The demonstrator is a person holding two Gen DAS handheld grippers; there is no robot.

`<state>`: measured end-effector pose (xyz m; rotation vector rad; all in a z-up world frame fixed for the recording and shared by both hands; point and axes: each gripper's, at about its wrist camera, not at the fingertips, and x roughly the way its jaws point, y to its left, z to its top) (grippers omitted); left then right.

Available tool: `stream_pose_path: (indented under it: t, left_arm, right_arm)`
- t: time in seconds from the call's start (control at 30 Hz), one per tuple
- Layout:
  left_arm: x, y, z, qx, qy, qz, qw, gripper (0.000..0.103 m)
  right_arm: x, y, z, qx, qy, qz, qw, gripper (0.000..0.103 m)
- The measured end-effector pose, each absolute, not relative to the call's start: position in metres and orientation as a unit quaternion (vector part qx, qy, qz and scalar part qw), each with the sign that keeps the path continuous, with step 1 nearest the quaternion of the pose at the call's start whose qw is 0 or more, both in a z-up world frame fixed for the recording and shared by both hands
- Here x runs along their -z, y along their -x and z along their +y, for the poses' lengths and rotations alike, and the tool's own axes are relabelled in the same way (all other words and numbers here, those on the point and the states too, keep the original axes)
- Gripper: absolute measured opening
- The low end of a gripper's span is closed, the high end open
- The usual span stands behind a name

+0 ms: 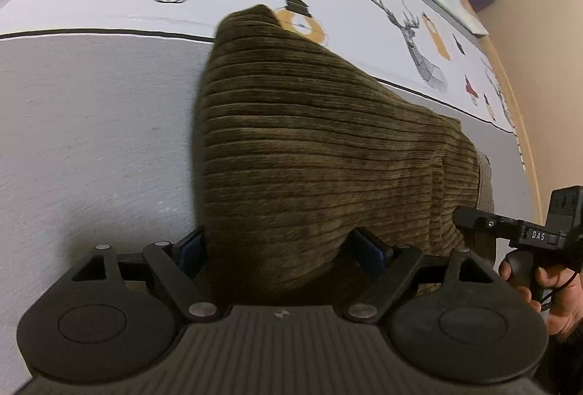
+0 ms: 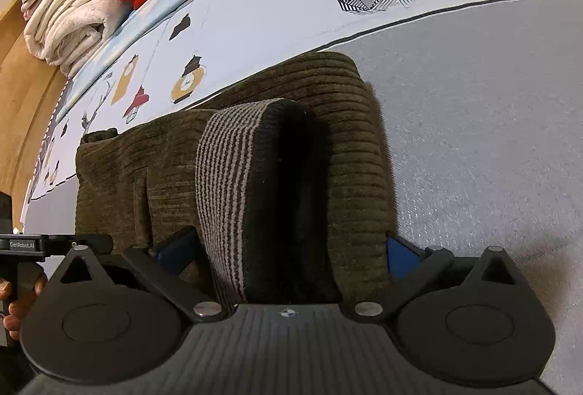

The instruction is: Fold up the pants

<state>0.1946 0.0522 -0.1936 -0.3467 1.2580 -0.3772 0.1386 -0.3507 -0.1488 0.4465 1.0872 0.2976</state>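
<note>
Pants folded on the bed; both grippers stand over the near edge, fingers apart.

Nearest, the left gripper [image 1: 280, 249] straddles the pants [image 1: 309, 147], fingers spread, cloth between them, no clamp visible. The right gripper [image 2: 288, 249] stands at its widest around the striped waistband [image 2: 226, 183], apparently gripping nothing. The pants lie as a thick bundle on the grey bedspread [image 2: 473, 140]; folded blankets [image 2: 65, 27] lie well beyond. Judgement: a fold is just laid. Next comes either a fresh grip for another fold, or withdrawal.
</note>
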Motion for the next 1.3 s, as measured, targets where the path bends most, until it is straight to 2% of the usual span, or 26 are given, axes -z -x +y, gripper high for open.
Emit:
stream_pose_path:
  t: [0.13,0.2,0.27,0.37,0.47,0.67,1.0,1.03,1.07,1.1,1.13,1.17,1.3]
  left_arm:
    - [0.193,-0.198,0.043,0.178,0.143,0.572,0.788,0.085]
    - [0.19,-0.2,0.04,0.181,0.133,0.563,0.795,0.076]
    - [0.185,-0.201,0.039,0.187,0.123,0.552,0.803,0.061]
    - [0.175,-0.203,0.041,0.194,0.116,0.529,0.818,0.045]
    - [0.164,-0.209,0.044,0.184,0.107,0.507,0.835,0.04]
    - [0.145,-0.223,0.065,0.138,0.102,0.469,0.867,0.038]
    - [0.11,-0.24,0.109,0.069,0.103,0.382,0.916,0.039]
    - [0.107,-0.242,0.112,0.061,0.105,0.378,0.918,0.043]
    - [0.105,-0.245,0.114,0.05,0.107,0.38,0.917,0.054]
    - [0.105,-0.248,0.116,0.033,0.108,0.383,0.917,0.058]
    - [0.104,-0.25,0.117,0.013,0.107,0.384,0.917,0.061]
    - [0.104,-0.25,0.119,-0.006,0.102,0.384,0.918,0.061]
    - [0.093,-0.24,0.121,-0.005,0.088,0.374,0.923,0.061]
  right_arm:
    - [0.145,-0.14,-0.346,-0.143,-0.193,0.498,0.833,0.096]
    - [0.142,-0.14,-0.344,-0.146,-0.188,0.492,0.838,0.09]
    - [0.137,-0.141,-0.341,-0.15,-0.181,0.481,0.844,0.079]
    - [0.129,-0.144,-0.338,-0.149,-0.174,0.461,0.857,0.069]
    - [0.121,-0.152,-0.334,-0.149,-0.18,0.443,0.866,0.061]
    - [0.102,-0.177,-0.306,-0.165,-0.18,0.398,0.884,0.056]
    - [0.075,-0.221,-0.247,-0.187,-0.177,0.317,0.913,0.055]
    - [0.073,-0.223,-0.243,-0.188,-0.177,0.309,0.915,0.055]
    - [0.072,-0.226,-0.239,-0.188,-0.176,0.303,0.918,0.057]
    - [0.072,-0.23,-0.235,-0.185,-0.171,0.3,0.92,0.059]
    - [0.074,-0.235,-0.232,-0.176,-0.165,0.306,0.921,0.066]
    - [0.077,-0.241,-0.228,-0.155,-0.158,0.321,0.921,0.072]
    - [0.085,-0.248,-0.232,-0.087,-0.15,0.339,0.925,0.072]
